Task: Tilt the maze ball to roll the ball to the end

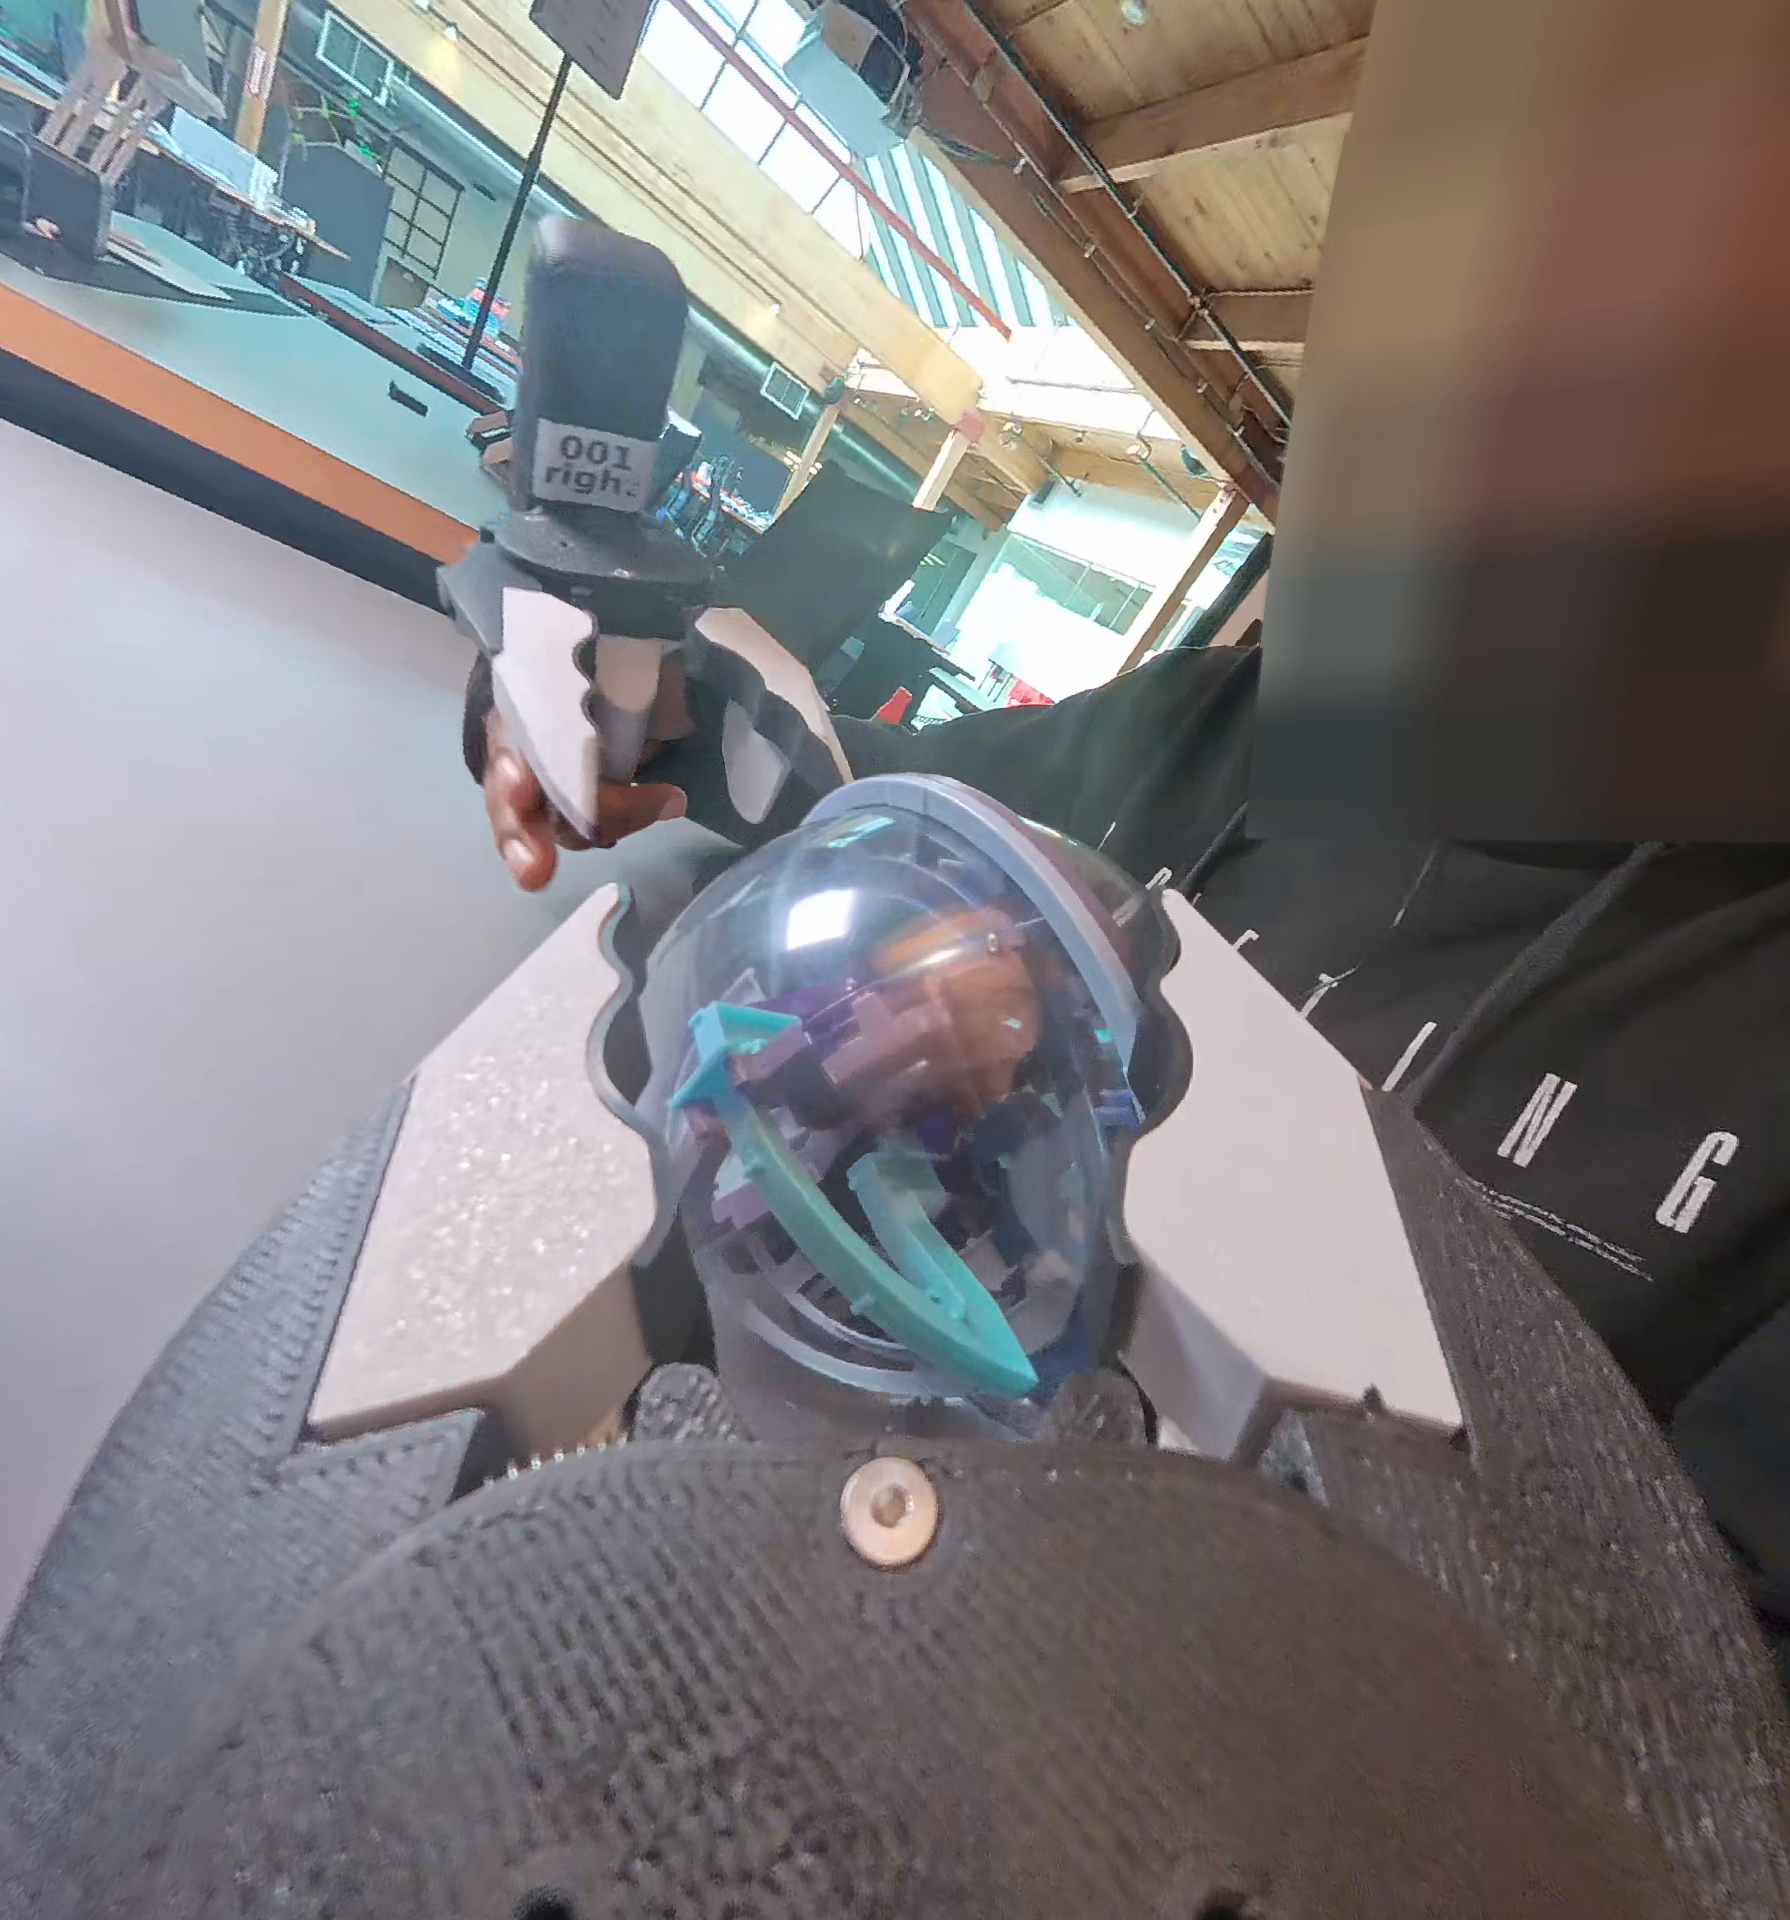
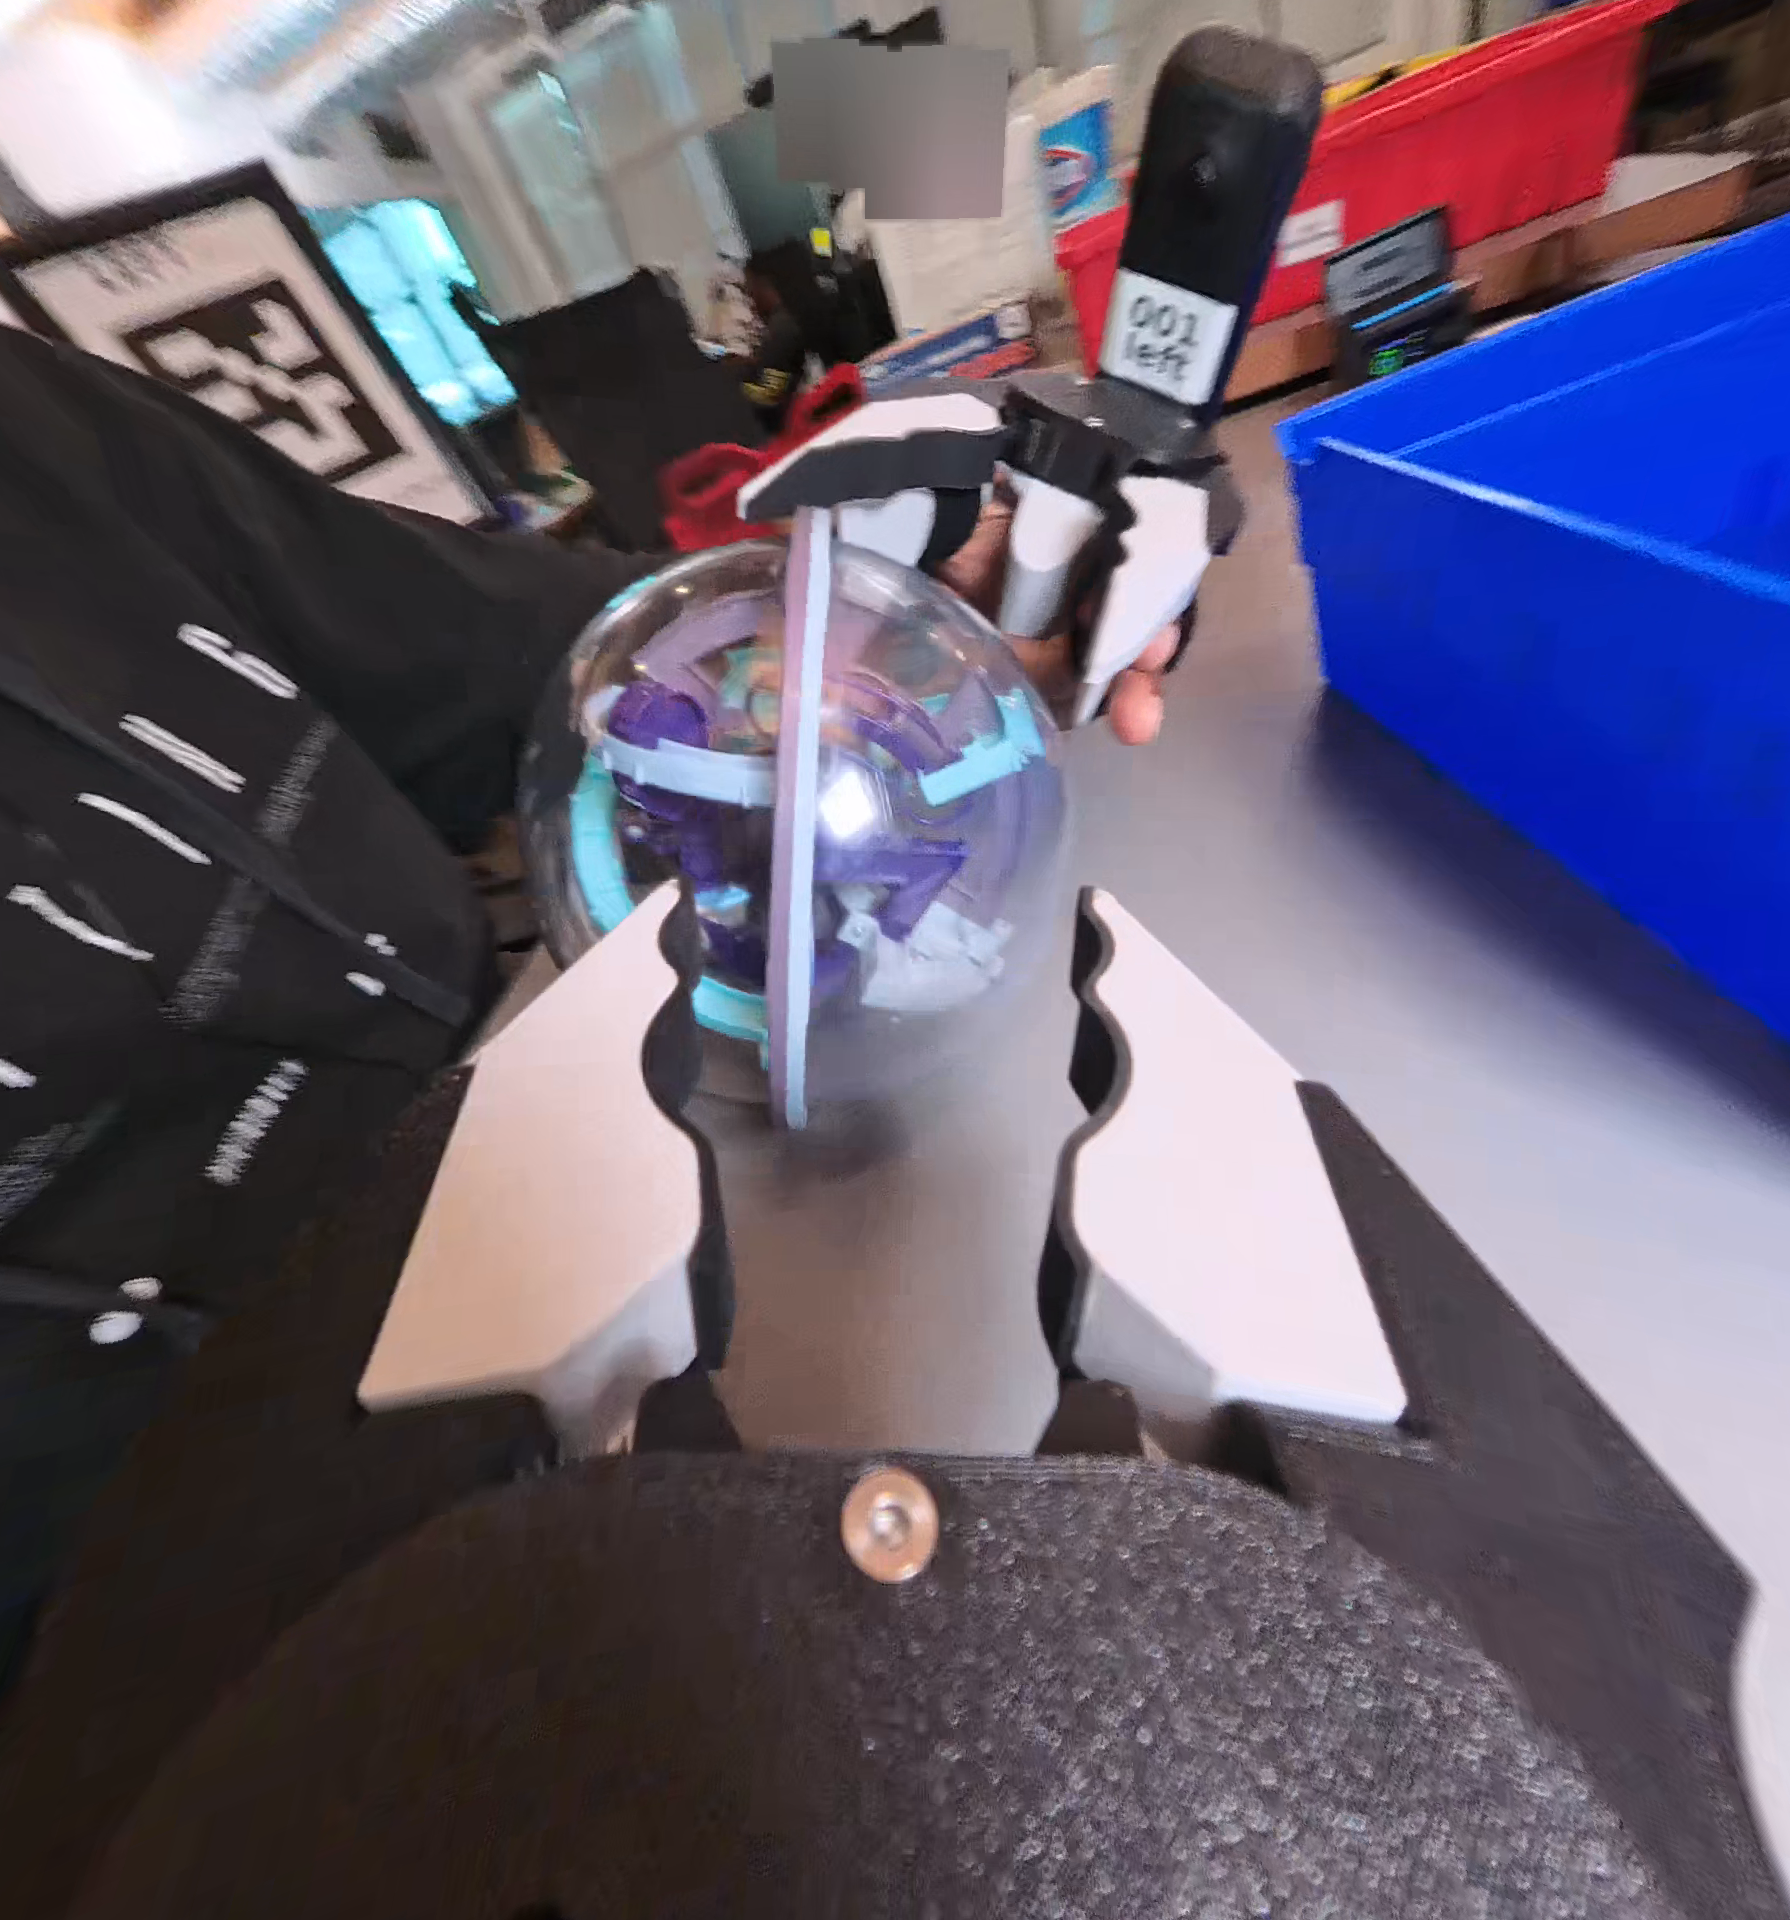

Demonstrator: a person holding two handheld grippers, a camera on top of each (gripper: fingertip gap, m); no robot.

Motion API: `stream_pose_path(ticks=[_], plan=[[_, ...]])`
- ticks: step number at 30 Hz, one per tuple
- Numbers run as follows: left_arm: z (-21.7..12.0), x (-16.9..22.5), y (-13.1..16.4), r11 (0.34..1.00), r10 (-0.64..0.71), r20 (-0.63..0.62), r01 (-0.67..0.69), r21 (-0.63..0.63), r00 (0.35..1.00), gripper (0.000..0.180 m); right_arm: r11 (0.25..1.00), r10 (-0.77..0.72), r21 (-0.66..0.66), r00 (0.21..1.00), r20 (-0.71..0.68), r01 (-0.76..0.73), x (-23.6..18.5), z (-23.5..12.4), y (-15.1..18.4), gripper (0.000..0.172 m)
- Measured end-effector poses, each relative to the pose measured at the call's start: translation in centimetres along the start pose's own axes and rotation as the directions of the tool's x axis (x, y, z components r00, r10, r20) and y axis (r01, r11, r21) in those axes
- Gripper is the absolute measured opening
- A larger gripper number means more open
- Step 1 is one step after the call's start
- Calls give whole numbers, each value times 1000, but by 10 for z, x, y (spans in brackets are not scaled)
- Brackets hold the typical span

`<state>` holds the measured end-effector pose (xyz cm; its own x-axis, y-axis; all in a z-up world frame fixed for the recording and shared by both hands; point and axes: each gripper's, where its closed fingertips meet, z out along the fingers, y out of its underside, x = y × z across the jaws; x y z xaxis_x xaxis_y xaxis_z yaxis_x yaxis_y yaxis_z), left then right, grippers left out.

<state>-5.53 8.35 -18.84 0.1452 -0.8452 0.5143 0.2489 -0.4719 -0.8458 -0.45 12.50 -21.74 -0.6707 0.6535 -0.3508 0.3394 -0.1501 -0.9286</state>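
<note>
Clear hard plastic, that round maze ball with teal and purple tracks: light, rigid, slippery. Left gripper jaws clamp its sides above the grey surface; right gripper jaws gape empty beside it. Grip off the seam.

A blue bin stands on the grey table, a red bin behind.

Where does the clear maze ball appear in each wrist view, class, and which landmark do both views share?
Left wrist view: the maze ball fills the centre, between that gripper's own grey fingers.
Right wrist view: the maze ball sits centre, above the near fingertips, on the grey table.
Shared landmark: its pale rim band.
</note>
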Motion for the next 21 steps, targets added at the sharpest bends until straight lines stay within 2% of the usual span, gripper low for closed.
stream_pose_path(ticks=[2,5,8,12,14,16,19,21], plan=[[3,-2,-1,1000,1,11,-1,-3,1000,94,999,31,-24,997,67,-29,-5,7,6,57],[6,0,-1,1000,3,8,-3,-1,1000,94,997,1,-76,996,90,5,-13,12,18,40],[6,-6,-2,1000,20,68,-20,-10,997,93,997,-23,-75,999,47,27,-12,9,23,7],[1,-7,-13,995,100,208,-102,-1,973,99,997,43,-59,998,38,-41,-14,5,28,6],[-5,3,-21,981,184,304,-192,-6,935,106,994,88,-58,996,9,-87,-12,2,31,5],[-9,17,-17,955,292,412,-287,-78,863,114,983,171,-62,985,-32,-173,-9,-3,37,5],[-9,29,6,912,405,547,-369,-181,732,123,934,354,-26,931,-84,-357,-5,-10,47,5],[-5,30,30,907,413,601,-368,-204,684,128,898,439,6,894,-85,-441,-6,-13,52,5]])
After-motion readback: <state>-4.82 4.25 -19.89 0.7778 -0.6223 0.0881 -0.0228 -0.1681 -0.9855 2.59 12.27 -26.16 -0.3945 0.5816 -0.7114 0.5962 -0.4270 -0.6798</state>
